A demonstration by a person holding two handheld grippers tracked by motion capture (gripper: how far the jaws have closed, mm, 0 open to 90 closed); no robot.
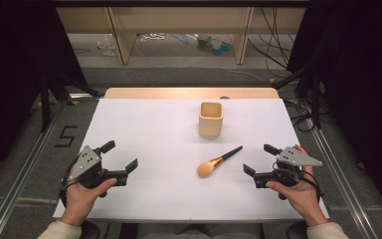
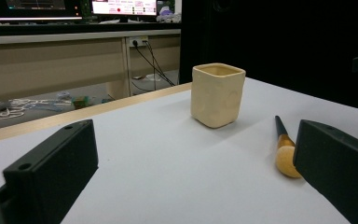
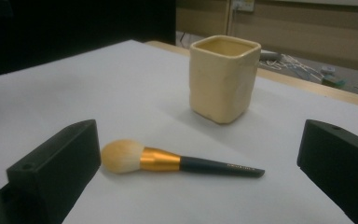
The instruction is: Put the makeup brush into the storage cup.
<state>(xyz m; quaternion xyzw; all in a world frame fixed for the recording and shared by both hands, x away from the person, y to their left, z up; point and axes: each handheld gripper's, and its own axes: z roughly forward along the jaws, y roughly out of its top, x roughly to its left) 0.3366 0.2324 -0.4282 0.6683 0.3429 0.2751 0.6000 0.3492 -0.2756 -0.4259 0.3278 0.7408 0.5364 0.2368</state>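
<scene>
A white table (image 1: 144,129) is being viewed from above, with a person's hands coming in from the near edge. A cream square-sided cup (image 1: 211,119) is being shown upright toward the far middle of the table, its opening facing up. A makeup brush (image 1: 220,161) is being shown lying flat nearer the person, well apart from the cup, its pale bristle head pointing toward the near side and its dark handle angled away toward the far right; a gold ferrule is being seen between head and handle. The left gripper (image 1: 121,156) is being held in the left hand (image 1: 84,196) at the near left, jaws spread wide and gripping nothing. The right gripper (image 1: 260,159) is being held in the right hand (image 1: 301,195) at the near right, just beside the brush, jaws likewise spread apart and empty.
</scene>
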